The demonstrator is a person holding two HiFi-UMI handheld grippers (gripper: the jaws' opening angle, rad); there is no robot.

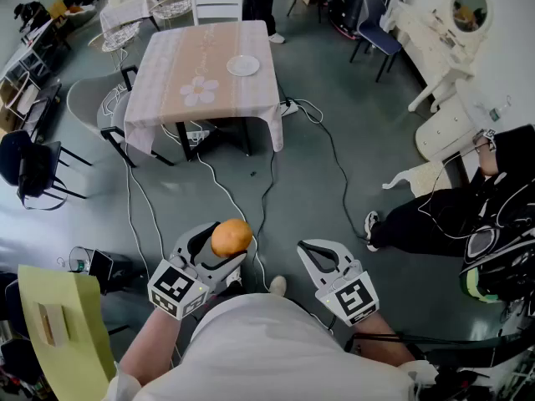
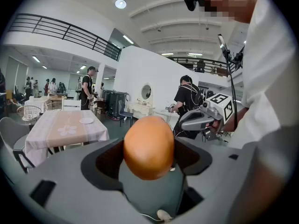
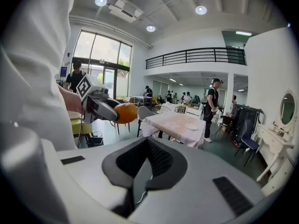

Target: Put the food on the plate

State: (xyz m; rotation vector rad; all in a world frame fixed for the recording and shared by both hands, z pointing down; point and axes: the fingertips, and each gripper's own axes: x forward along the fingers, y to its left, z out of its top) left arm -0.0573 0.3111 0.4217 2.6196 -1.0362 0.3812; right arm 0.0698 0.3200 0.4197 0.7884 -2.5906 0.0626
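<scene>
A round orange piece of food (image 1: 231, 236) sits between the jaws of my left gripper (image 1: 219, 254), which is shut on it and held low in front of my body. In the left gripper view the food (image 2: 148, 146) fills the middle between the grey jaws. My right gripper (image 1: 311, 249) is beside it on the right, shut with nothing in it; its pads meet in the right gripper view (image 3: 147, 146). The white plate (image 1: 243, 65) lies on a far table with a checked, flower-print cloth (image 1: 192, 73), several steps ahead. The plate (image 3: 191, 126) also shows in the right gripper view.
Cables (image 1: 219, 182) trail over the grey floor between me and the table. Chairs (image 1: 38, 170) stand at the left, a yellow chair (image 1: 58, 324) at my near left. A person in black (image 1: 451, 215) sits at the right by white furniture (image 1: 439, 48). More people stand beyond the table.
</scene>
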